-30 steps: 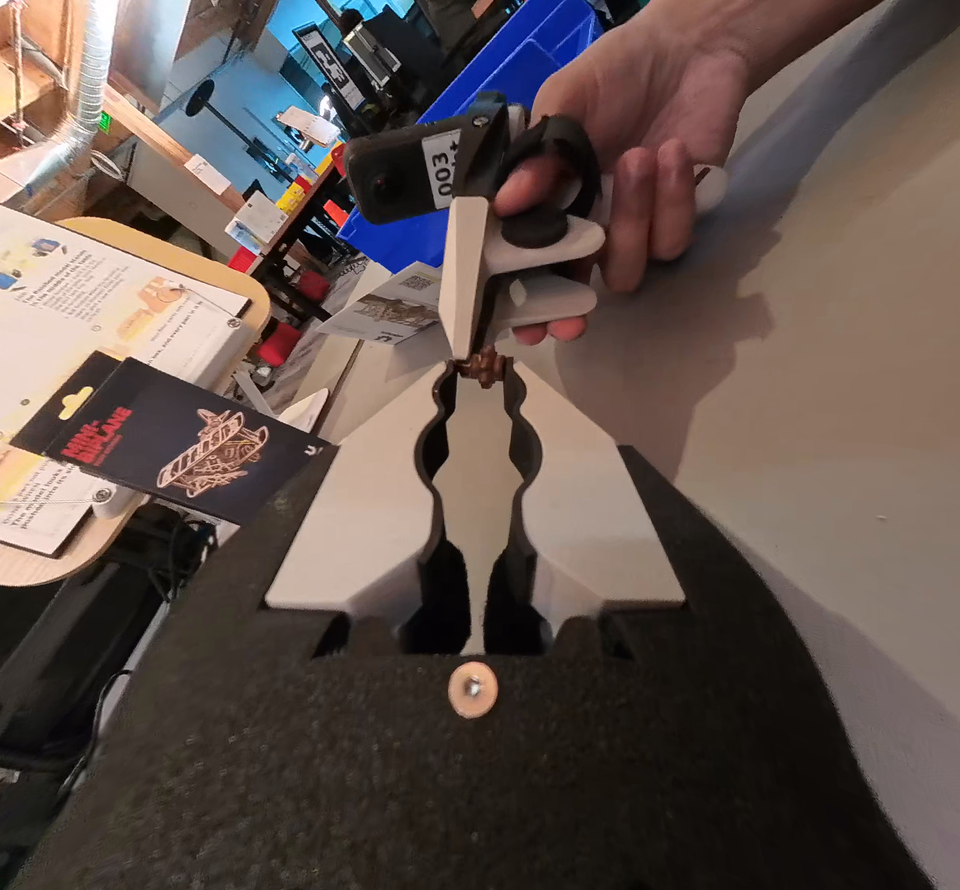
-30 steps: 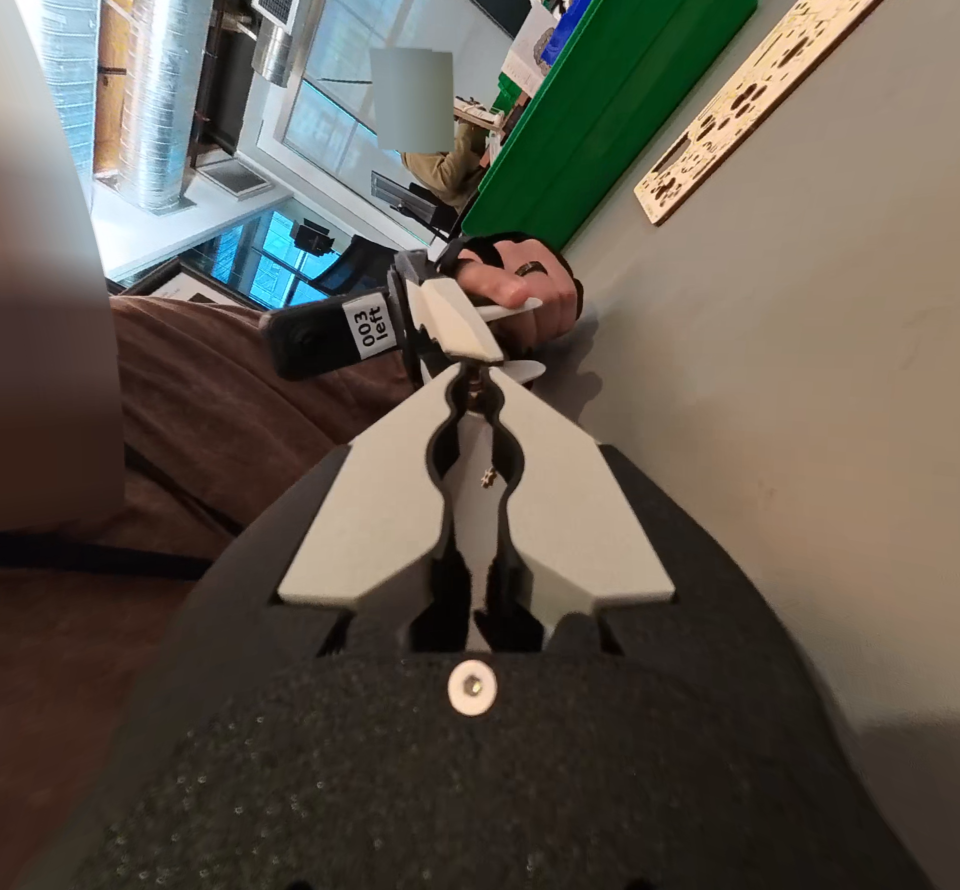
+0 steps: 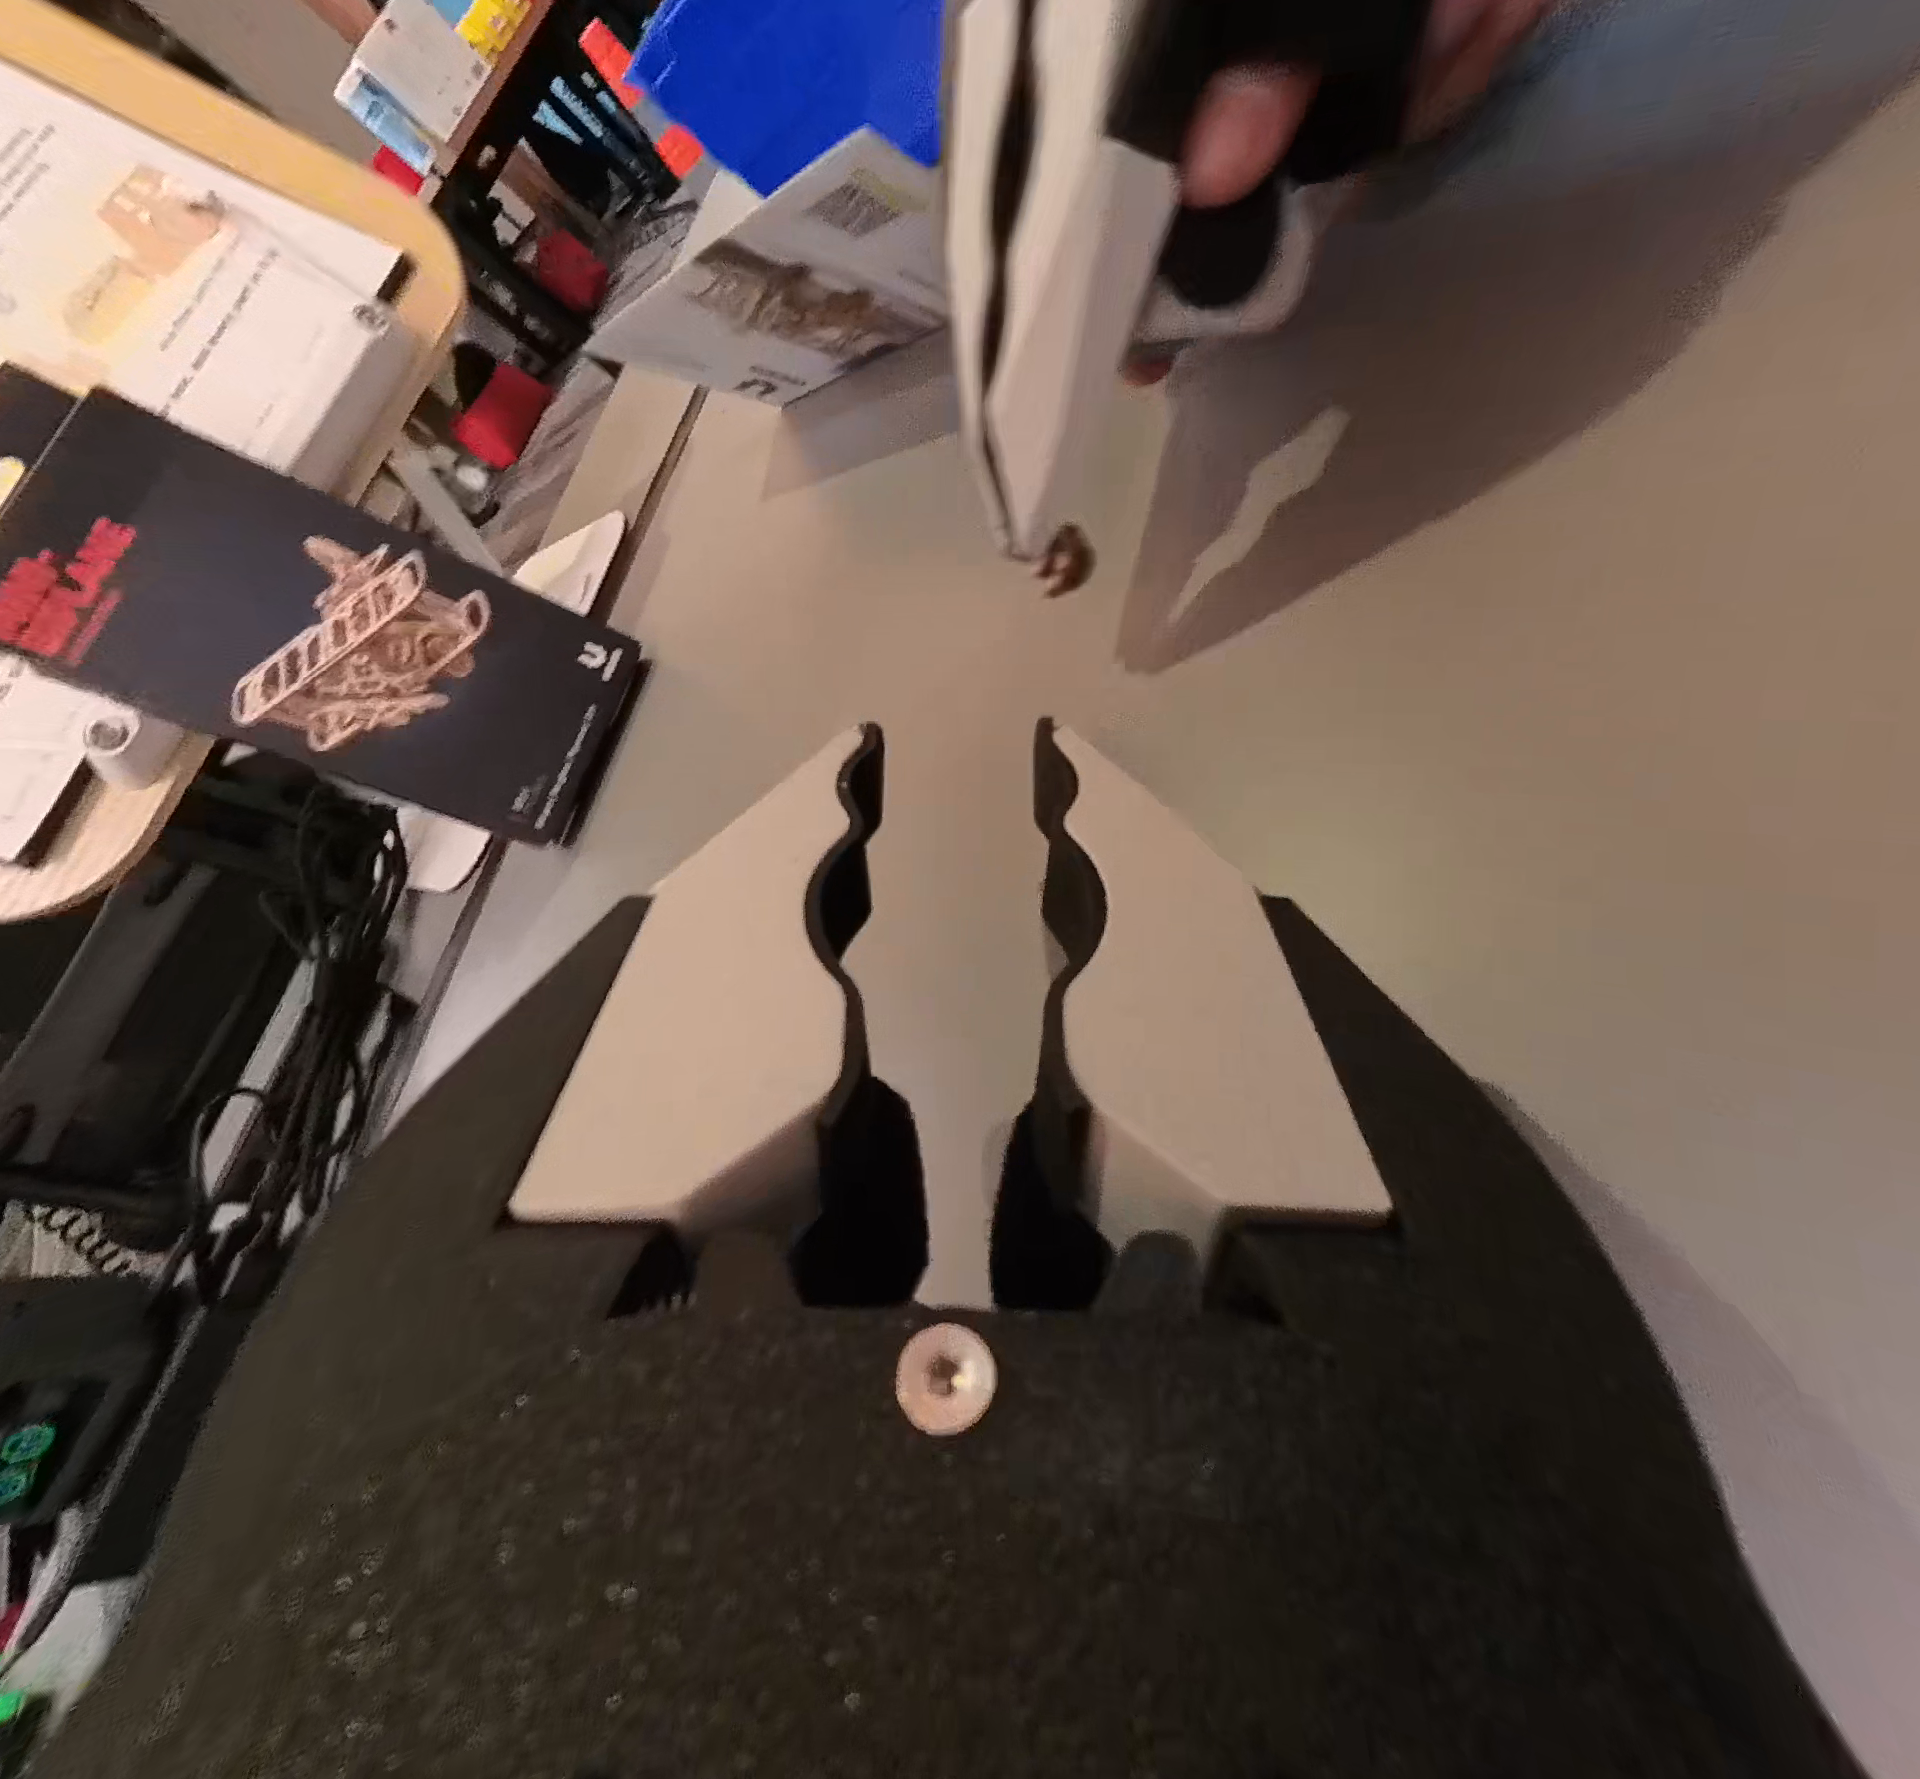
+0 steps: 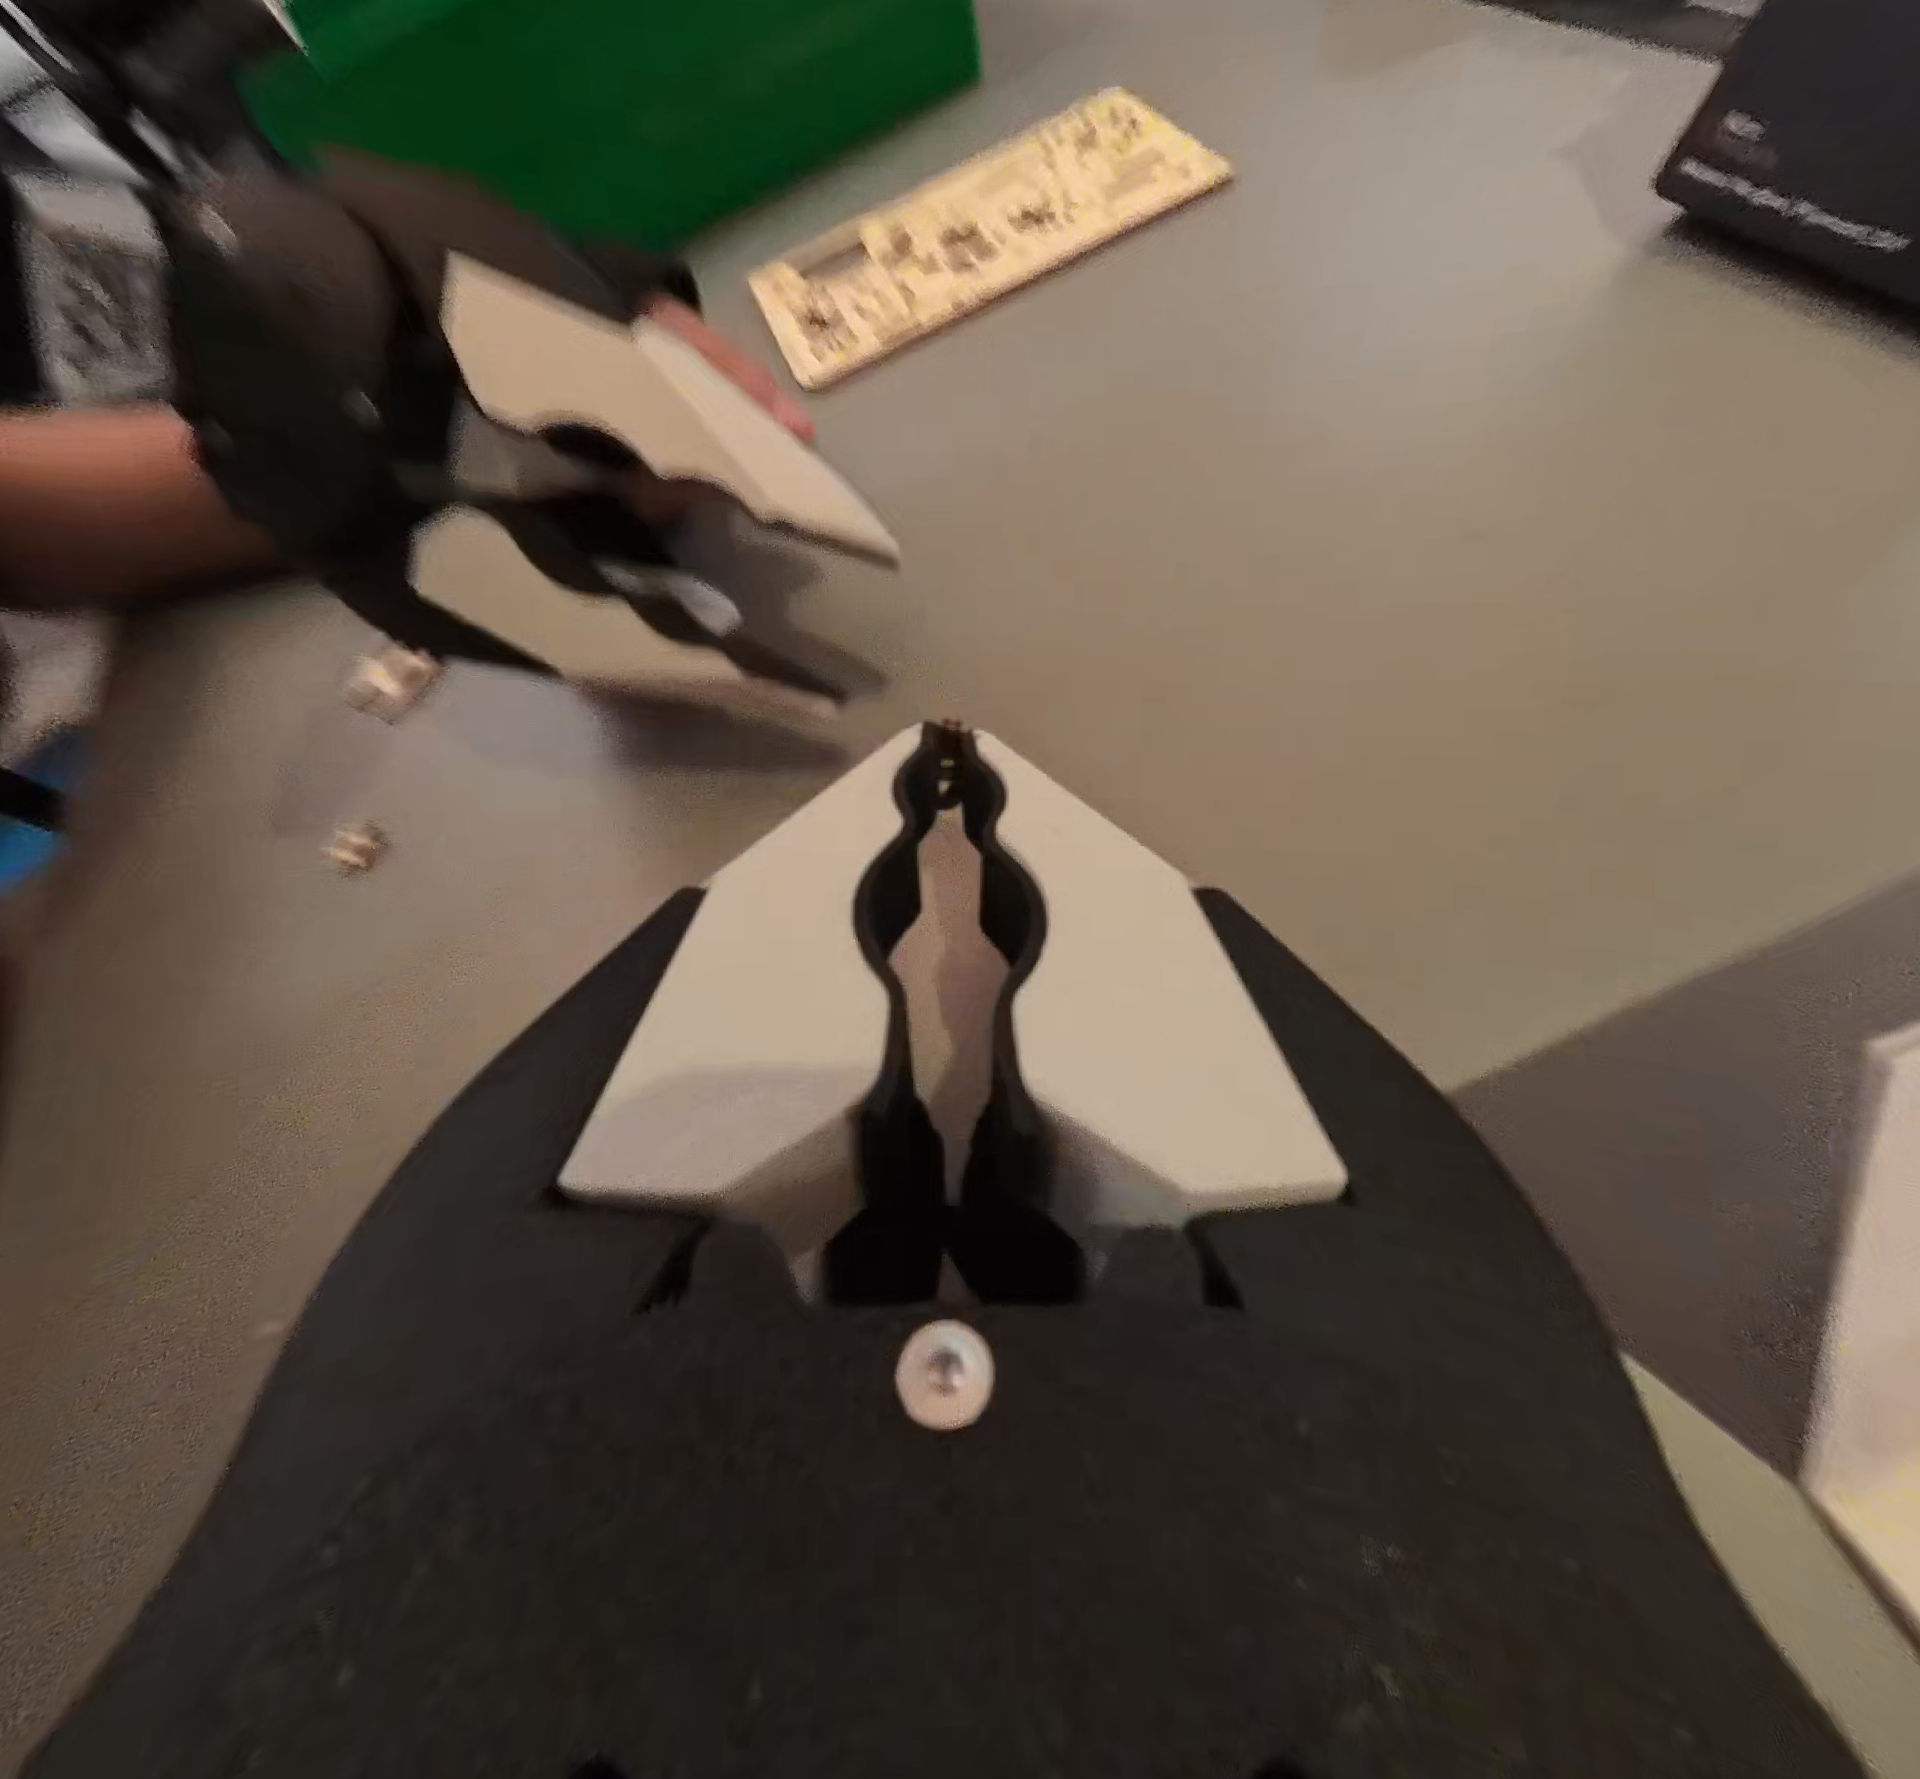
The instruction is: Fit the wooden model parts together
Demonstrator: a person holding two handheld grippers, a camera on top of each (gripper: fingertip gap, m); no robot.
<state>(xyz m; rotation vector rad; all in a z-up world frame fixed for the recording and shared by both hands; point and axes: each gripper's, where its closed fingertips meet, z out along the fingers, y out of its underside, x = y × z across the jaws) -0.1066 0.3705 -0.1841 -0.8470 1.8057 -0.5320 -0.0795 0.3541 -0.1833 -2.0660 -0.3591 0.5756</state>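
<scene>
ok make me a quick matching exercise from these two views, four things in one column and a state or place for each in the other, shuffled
Things
1. left claw
2. right claw
3. green bin
4. perforated wooden sheet

States or places
A. lying flat on the grey table, in front of the bin
B. open, nothing between its fingers
C. standing at the far edge of the table
D. shut on a small brown wooden part

Pairs: 1-B, 2-D, 3-C, 4-A
</scene>
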